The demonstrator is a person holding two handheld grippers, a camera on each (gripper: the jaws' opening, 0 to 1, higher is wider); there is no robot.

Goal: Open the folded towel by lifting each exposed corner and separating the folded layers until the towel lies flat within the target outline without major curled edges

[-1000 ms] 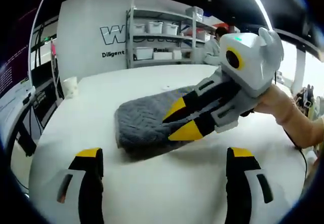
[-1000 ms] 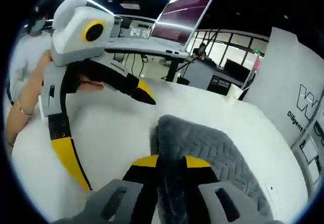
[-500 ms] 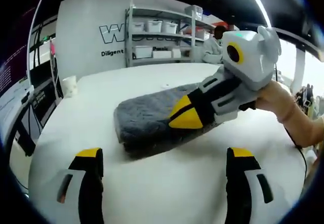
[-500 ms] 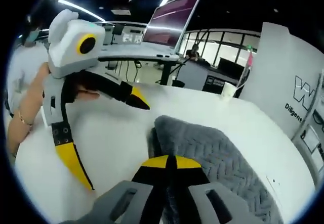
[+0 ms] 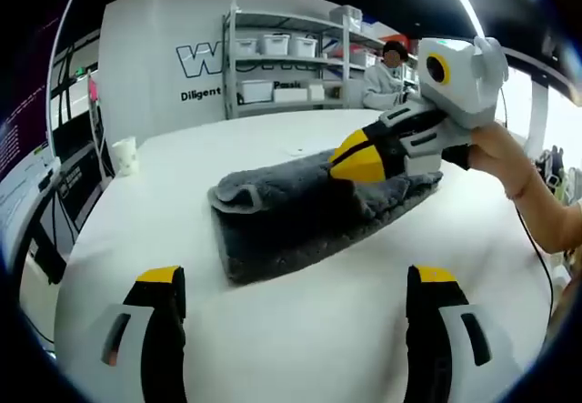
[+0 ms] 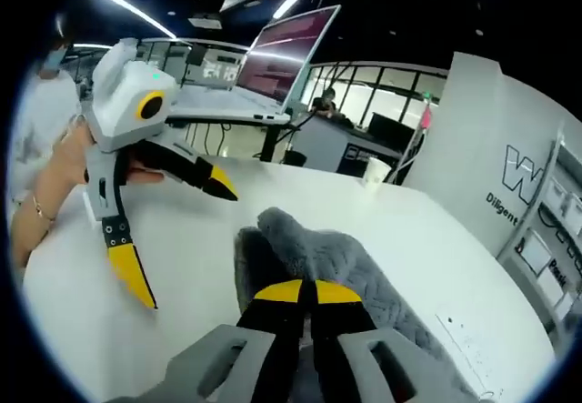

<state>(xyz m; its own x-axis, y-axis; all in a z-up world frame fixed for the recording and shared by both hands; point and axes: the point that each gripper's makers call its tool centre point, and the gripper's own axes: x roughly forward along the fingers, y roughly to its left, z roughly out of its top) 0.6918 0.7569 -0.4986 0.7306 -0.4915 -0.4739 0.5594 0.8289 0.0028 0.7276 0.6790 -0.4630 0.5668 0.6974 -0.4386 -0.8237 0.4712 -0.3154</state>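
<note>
A grey quilted towel (image 5: 300,207) lies folded on the white table (image 5: 300,321), its top layer pulled up and back so the near-left corner curls over. My right gripper (image 5: 359,159) is shut on that top layer and holds it lifted above the rest. In the right gripper view the same gripper (image 6: 305,294) pinches the grey towel (image 6: 309,253) between its yellow tips. My left gripper (image 5: 296,280) stands open near the table's front edge, short of the towel, nothing between its fingers. It appears again in the right gripper view as the left gripper (image 6: 177,230), jaws spread wide.
A white cup (image 5: 125,156) stands at the table's left edge. Shelves with white bins (image 5: 286,66) and a seated person (image 5: 386,75) are behind the table. Desks with a large monitor (image 6: 282,53) lie beyond the far side.
My right gripper closed on the towel's top layer, then lifted it up and back, peeling the layer off the fold. The left gripper stayed open in place.
</note>
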